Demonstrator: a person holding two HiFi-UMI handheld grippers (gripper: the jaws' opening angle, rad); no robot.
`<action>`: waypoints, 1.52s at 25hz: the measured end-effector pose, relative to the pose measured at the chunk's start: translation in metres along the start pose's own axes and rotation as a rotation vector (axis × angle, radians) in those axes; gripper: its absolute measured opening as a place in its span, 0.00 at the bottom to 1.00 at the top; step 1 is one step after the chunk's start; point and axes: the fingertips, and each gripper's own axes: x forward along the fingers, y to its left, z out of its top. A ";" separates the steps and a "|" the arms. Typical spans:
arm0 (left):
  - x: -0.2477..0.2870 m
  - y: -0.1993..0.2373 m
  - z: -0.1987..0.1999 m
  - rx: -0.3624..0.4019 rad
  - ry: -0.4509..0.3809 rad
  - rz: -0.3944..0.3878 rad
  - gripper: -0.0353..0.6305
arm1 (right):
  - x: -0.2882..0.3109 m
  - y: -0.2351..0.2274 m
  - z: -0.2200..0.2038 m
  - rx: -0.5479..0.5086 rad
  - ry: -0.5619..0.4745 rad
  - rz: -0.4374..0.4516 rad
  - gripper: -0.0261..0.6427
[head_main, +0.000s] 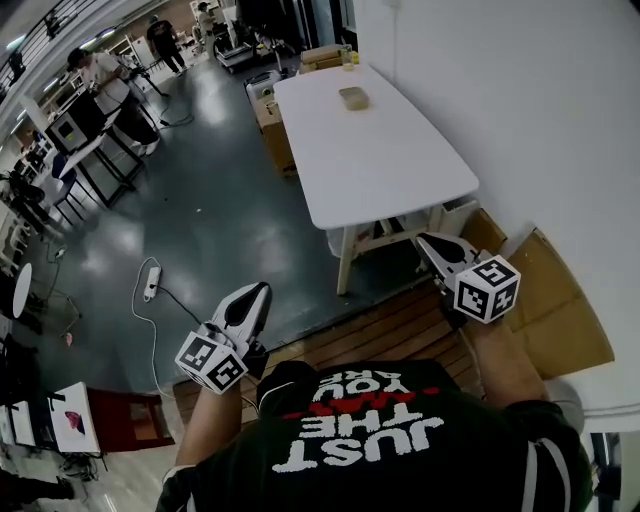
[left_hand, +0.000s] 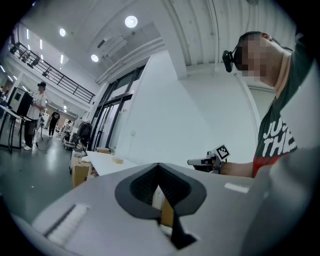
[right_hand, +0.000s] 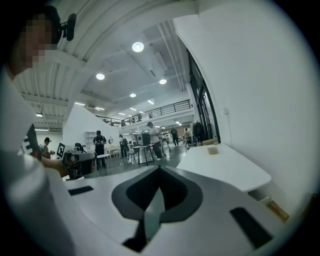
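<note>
Both grippers hang in the air in front of the person, neither one touching anything. The left gripper (head_main: 262, 288) is low over the dark grey floor (head_main: 210, 200), its fingers pressed together to a point with nothing pinched between them; the left gripper view shows the same closed tips. Over on the other side, the right gripper (head_main: 423, 239) has its fingers shut tight as well, empty, and it points toward the near end of the white surface (head_main: 380, 150).

That surface runs along the white wall (head_main: 540, 110), and its near corner is just ahead of the right gripper, not in contact. Far down it sits a small tan block (head_main: 353, 97), well away from both grippers. Cardboard boxes (head_main: 272, 125) stand on the floor against its left edge.

Under the person, wooden planks (head_main: 390, 330); to the right, a flat cardboard sheet (head_main: 565, 300). A white power strip (head_main: 152, 282) lies on the floor left of the left gripper. People stand at desks in the far background.
</note>
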 end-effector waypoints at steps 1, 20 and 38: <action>0.003 0.009 -0.001 -0.009 -0.003 0.001 0.06 | 0.008 -0.002 0.000 0.000 0.002 0.001 0.05; 0.113 0.241 0.085 -0.063 0.067 -0.313 0.06 | 0.225 -0.032 0.139 -0.014 0.028 -0.241 0.05; 0.363 0.332 0.089 0.032 0.064 -0.238 0.06 | 0.380 -0.290 0.168 -0.055 0.087 -0.310 0.05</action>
